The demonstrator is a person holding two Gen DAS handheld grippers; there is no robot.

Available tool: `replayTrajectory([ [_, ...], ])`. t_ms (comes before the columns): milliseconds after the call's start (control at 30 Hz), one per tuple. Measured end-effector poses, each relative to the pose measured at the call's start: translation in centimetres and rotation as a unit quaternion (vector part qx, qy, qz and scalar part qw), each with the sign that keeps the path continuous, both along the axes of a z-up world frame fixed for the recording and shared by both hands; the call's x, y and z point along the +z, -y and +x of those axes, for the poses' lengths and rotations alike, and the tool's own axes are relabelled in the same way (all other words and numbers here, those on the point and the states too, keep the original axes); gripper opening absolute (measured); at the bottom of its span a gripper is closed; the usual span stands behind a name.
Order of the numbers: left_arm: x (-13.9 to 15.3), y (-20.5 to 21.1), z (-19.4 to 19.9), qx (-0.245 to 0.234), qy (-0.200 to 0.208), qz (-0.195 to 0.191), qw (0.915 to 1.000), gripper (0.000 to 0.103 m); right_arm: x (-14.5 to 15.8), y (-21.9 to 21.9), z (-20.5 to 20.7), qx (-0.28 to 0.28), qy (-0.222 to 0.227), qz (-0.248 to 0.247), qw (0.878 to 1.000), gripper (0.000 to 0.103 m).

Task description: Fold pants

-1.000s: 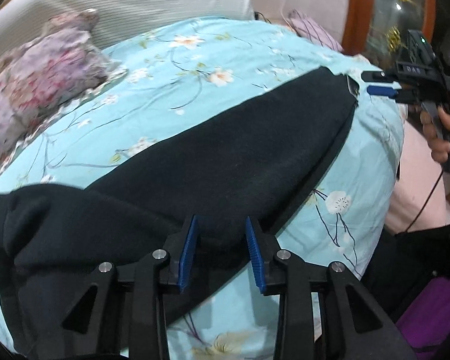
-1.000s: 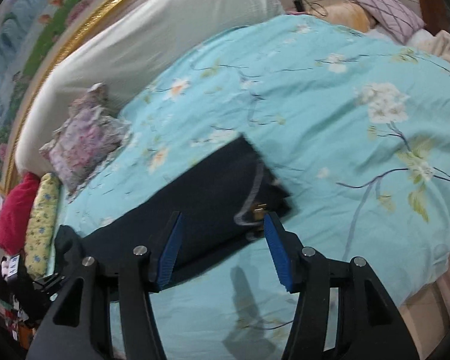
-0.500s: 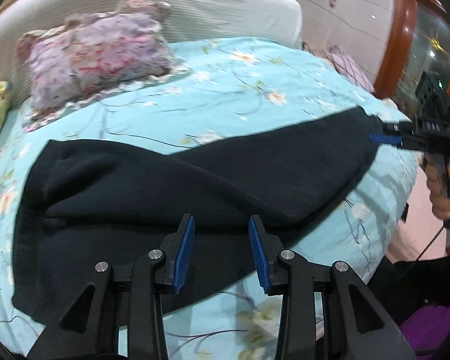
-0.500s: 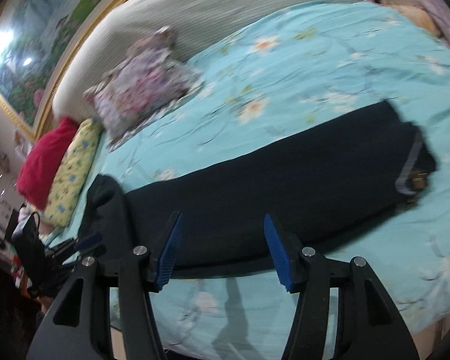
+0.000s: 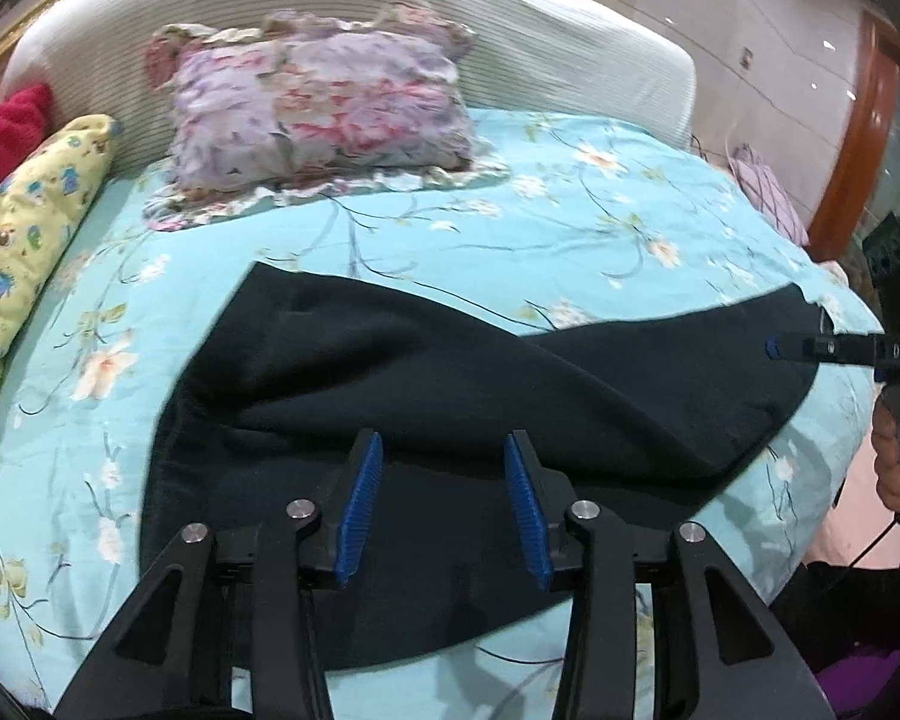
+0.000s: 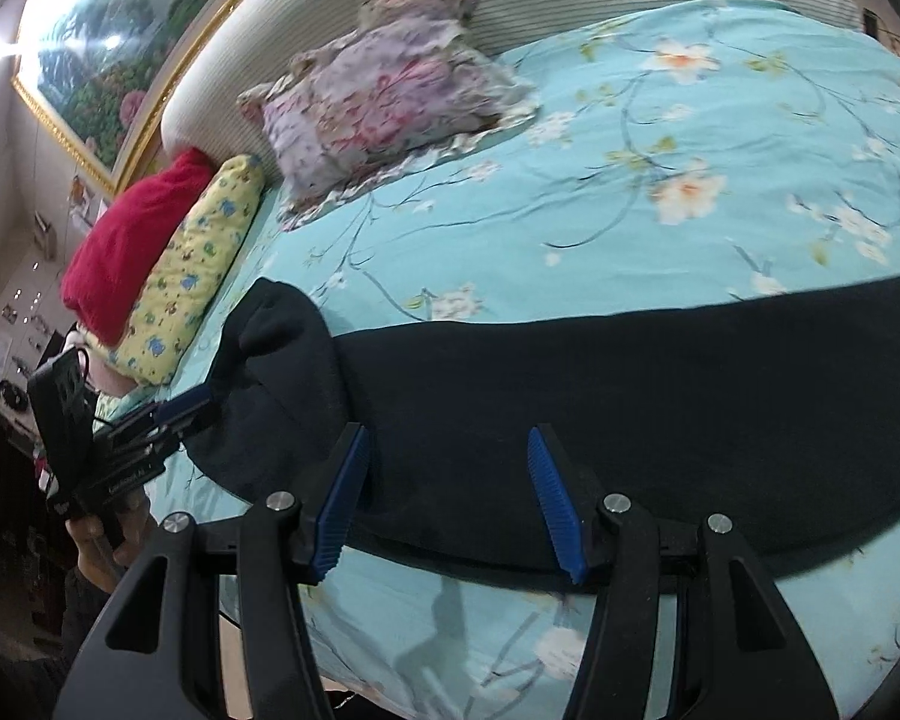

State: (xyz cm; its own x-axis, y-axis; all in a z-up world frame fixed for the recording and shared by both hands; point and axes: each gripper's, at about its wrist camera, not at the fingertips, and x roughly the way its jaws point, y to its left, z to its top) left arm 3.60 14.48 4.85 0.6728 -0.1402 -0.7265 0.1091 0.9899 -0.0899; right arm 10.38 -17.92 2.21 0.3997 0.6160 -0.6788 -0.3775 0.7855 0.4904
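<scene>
Both grippers have pulled back from the pants (image 5: 450, 384) — now lying long across the bed (image 5: 570, 228). Left gripper (image 5: 444, 504) and right gripper (image 6: 450, 498) spread, holding nothing — next fold likely pending.

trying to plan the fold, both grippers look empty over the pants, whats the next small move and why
Probably lower the left gripper onto the near edge of the pants and close. Both it and the right gripper are open, holding nothing, and the pants lie stretched out along the bed.
</scene>
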Motion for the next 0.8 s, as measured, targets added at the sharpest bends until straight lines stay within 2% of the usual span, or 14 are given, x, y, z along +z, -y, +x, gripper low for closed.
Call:
replayTrajectory([
  [333,0.9,-4.5,2.8,0.034,-0.004,0.012,0.9993,0.044,-0.5,-4.5,1.5,0.049,-0.009,-0.003,0.999,0.057],
  [500,1.6,-6.5,5.3,0.029,-0.011,0.014,0.9994,0.051,-1.0,-6.9,2.4,0.077,-0.017,-0.013,0.997,0.057],
  [633,1.5,-8.4,8.4,0.011,-0.038,0.006,0.9992,0.056,-1.2,-9.1,3.2,0.104,-0.018,-0.02,0.994,0.057],
  [667,1.3,-8.7,9.0,0.004,-0.046,0.003,0.9989,0.06,-1.3,-9.6,3.4,0.109,-0.019,-0.021,0.994,0.057],
  [800,-0.2,-9.7,12.0,-0.01,-0.09,0.0,0.9958,0.062,-2.2,-11.0,4.2,0.126,-0.032,-0.026,0.991,0.057],
])
